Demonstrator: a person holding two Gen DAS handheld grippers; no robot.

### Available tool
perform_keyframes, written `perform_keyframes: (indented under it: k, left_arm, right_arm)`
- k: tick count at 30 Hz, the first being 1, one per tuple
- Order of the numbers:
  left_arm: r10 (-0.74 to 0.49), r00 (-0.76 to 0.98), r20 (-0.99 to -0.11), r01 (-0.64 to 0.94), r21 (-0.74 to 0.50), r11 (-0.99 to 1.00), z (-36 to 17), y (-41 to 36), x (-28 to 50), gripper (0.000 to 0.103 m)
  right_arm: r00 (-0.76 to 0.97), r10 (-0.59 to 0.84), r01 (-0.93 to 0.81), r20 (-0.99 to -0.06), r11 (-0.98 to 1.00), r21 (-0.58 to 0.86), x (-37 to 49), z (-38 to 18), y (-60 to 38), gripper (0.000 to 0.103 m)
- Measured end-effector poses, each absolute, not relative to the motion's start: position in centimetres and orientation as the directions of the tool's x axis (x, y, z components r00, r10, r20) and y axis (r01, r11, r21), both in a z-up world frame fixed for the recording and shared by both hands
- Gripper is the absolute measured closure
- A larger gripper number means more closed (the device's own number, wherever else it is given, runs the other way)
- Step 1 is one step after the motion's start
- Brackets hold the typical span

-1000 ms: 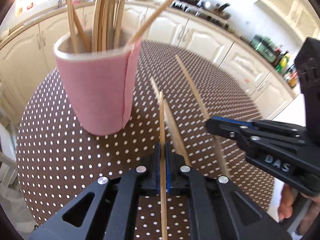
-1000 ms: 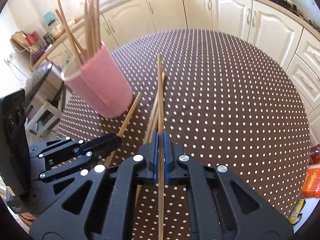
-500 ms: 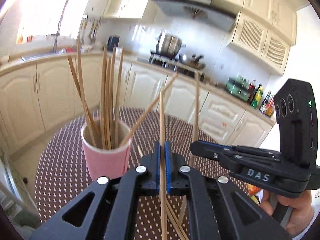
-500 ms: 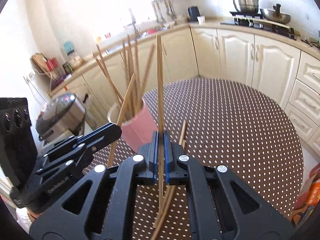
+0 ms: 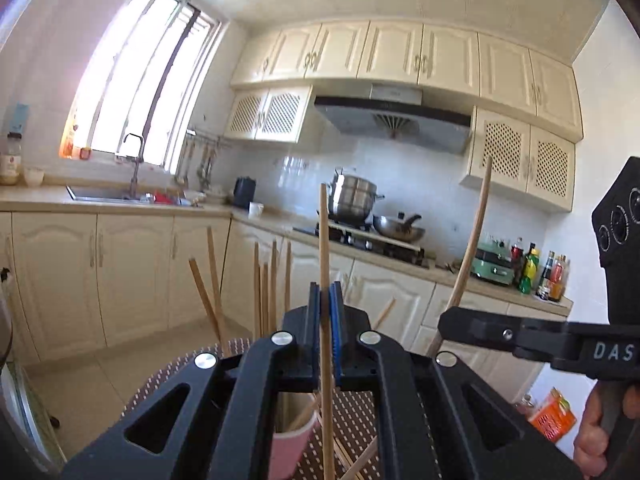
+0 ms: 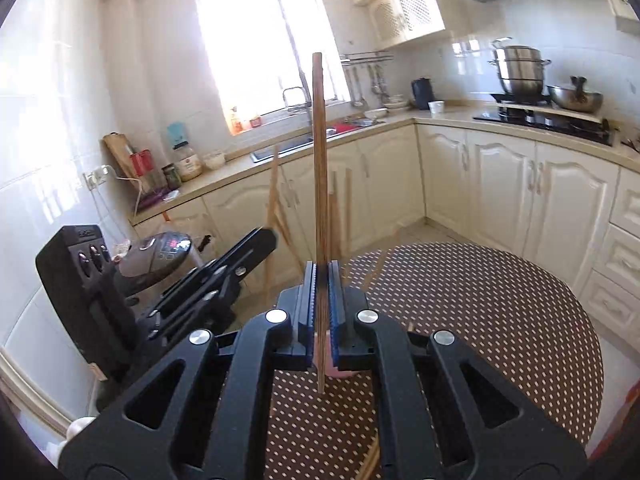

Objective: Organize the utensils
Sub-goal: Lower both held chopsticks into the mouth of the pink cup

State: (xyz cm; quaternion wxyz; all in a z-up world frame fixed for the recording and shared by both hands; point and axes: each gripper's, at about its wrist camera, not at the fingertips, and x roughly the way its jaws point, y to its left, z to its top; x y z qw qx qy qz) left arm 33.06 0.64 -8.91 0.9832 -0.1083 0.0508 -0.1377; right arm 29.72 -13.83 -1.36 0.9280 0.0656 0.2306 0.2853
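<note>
My left gripper [image 5: 325, 294] is shut on a wooden chopstick [image 5: 323, 240] that stands upright above the pink cup [image 5: 288, 444]. The cup shows only partly below the jaws, on the dotted brown table [image 5: 180, 368], with several chopsticks [image 5: 264, 288] standing in it. My right gripper [image 6: 324, 276] is shut on another upright chopstick [image 6: 318, 160], with the cup [image 6: 340, 372] mostly hidden behind its fingers. In the left wrist view the right gripper [image 5: 452, 320] sits to the right with its chopstick [image 5: 474, 240]. The left gripper [image 6: 264, 240] shows at the left of the right wrist view.
Loose chopsticks [image 5: 356, 460] lie on the table beside the cup. A rice cooker [image 6: 160, 252] stands left of the table, an orange packet [image 5: 554, 420] to the right. Cabinets, a sink and a stove with pots [image 5: 352, 200] line the far side. A hand [image 5: 592, 440] holds the right gripper.
Both grippers have risen and tipped up from facing the table to near level. Each lifted its chopstick off the table to stand upright over the cup.
</note>
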Motion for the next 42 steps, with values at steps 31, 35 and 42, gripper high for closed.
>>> perform_keyframes:
  k: [31, 35, 42]
  left_arm:
    - [-0.103, 0.994, 0.034, 0.108, -0.250, 0.962, -8.9, 3.4, 38.7, 0.098]
    - [-0.115, 0.993, 0.009, 0.114, -0.224, 0.968, -9.6, 3.2, 38.2, 0.098]
    - [-0.131, 0.991, -0.025, 0.122, -0.223, 0.967, -9.7, 3.1, 37.5, 0.081]
  right_arm:
    - [0.726, 0.561, -0.513, -0.397, 0.827, 0.231, 35.5, -2.3, -10.6, 0.097]
    - [0.719, 0.563, -0.515, -0.408, 0.825, 0.231, 35.4, -2.6, -10.6, 0.097]
    - [0.713, 0.563, -0.510, -0.419, 0.826, 0.241, 35.0, -3.2, -10.3, 0.097]
